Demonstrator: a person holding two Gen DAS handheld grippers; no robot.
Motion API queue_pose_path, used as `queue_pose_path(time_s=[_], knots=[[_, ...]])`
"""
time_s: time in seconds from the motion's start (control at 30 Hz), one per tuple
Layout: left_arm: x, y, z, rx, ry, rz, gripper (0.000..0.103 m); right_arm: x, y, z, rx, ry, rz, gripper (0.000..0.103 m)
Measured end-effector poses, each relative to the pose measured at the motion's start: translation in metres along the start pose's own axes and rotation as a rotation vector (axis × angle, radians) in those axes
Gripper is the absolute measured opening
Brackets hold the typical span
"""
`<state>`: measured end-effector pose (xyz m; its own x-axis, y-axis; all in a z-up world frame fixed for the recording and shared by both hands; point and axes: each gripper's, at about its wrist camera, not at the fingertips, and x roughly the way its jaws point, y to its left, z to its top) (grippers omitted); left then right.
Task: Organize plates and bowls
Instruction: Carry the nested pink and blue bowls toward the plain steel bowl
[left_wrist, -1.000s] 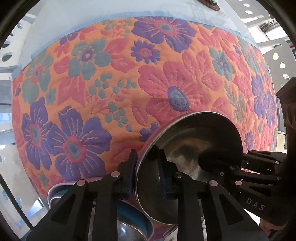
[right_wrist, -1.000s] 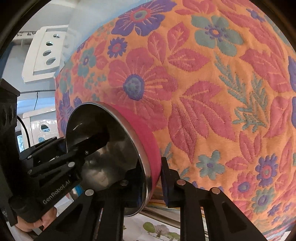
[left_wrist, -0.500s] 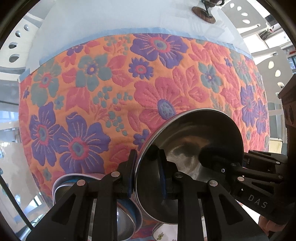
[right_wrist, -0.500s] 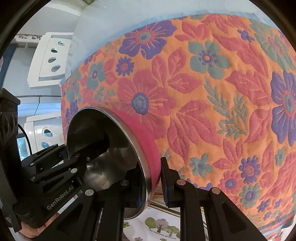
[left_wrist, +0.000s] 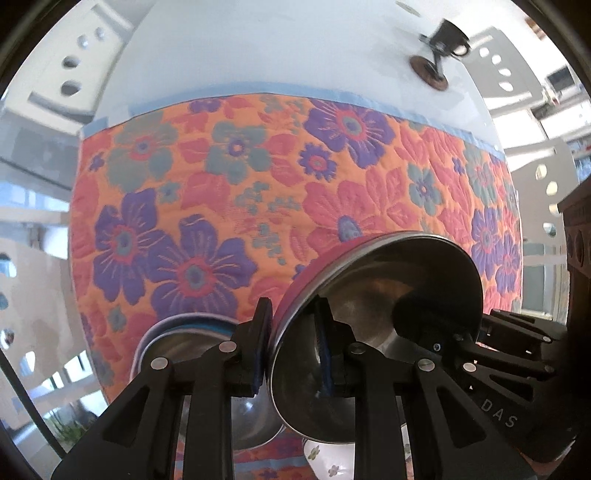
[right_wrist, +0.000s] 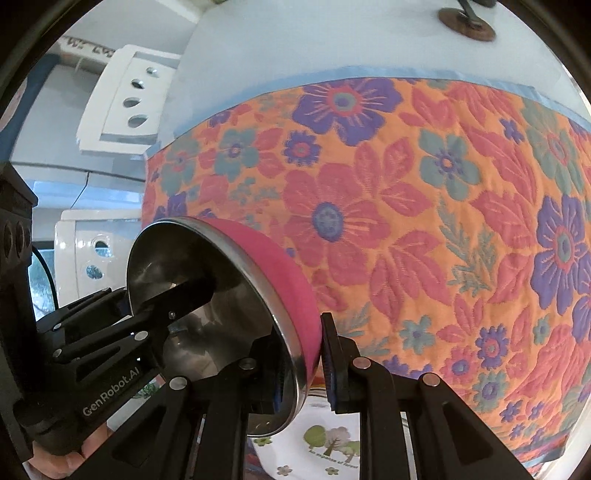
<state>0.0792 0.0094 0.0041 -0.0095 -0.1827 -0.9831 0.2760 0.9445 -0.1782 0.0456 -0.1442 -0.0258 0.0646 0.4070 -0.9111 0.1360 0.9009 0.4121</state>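
Observation:
A steel bowl with a pink outside (left_wrist: 388, 295) hangs tilted above the floral tablecloth (left_wrist: 207, 206), held by both grippers at opposite rims. My left gripper (left_wrist: 291, 343) is shut on its left rim, one pad inside and one outside. My right gripper (right_wrist: 306, 365) is shut on the other rim of the same bowl (right_wrist: 236, 295). Each gripper shows in the other's view, reaching into the bowl from the side. Below the left fingers sits a blue-rimmed steel bowl (left_wrist: 184, 339) on the cloth. A white plate printed with trees and flowers (right_wrist: 325, 443) lies under the held bowl.
The cloth covers a white table (left_wrist: 258, 48), bare at the far side, where a small dark stand with a round base (left_wrist: 432, 70) sits. White chairs with cut-out holes (right_wrist: 125, 99) stand around the table. A hand (right_wrist: 55, 461) shows at the lower left.
Both grippers have risen with the pink bowl still held. The table has dropped away, and the blue-rimmed bowl and the printed plate now show beneath it.

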Motion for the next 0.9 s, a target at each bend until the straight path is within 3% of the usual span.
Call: queue_pose_path(time_s=[0.4,0.9], knots=[[-0.035,0.025,-0.009,-0.068,-0.076,-0.004,0.019,-0.018,0.045,0.011,-0.094,-0.037,-0.021,0.018],[-0.041,0.064,-0.025,-0.142,-0.084,0.001,0.019,-0.003,0.089,0.012,-0.167,-0.014,-0.048,0.018]])
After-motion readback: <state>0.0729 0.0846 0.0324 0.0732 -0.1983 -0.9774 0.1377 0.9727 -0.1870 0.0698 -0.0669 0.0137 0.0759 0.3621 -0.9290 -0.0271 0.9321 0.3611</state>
